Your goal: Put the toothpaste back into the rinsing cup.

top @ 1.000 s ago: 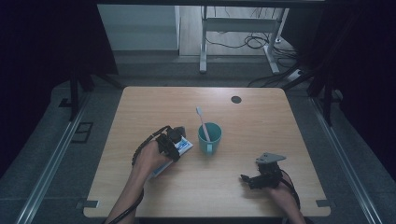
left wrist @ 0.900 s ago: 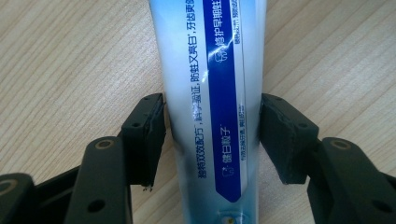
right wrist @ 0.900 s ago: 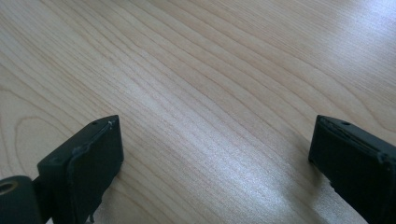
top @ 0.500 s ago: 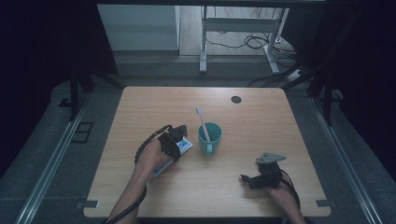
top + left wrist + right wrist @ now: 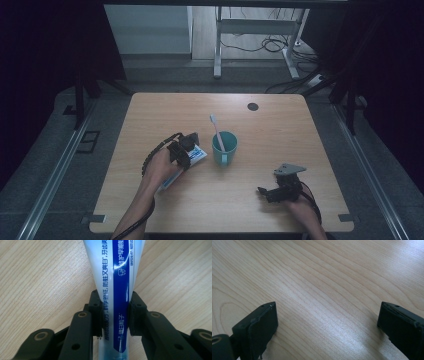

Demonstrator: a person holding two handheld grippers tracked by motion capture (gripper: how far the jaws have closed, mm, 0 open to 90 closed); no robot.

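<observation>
High view: dim and bluish, its margins falling to near black. Gripper views: evenly bright, with soft glare on the counter [image 5: 342, 332] between the right tongs [image 5: 327, 327]; nearest tong parts are slightly blurred.

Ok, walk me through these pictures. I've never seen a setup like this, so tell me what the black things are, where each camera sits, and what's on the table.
There is no robot here. A person sits at a wooden table and holds a hand tool with two black jaws in each hand.

The high view looks down from above the person's side. In it the left gripper sits beside a teal cup with a toothbrush standing in it. The right gripper is near the front edge, over bare wood.

The other two pictures come from small cameras that ride on the tools and look along their jaws. The left gripper view shows its jaws closed on a white and blue toothpaste tube that lies on the table. The right gripper view shows its jaws wide apart with nothing between them.
</observation>
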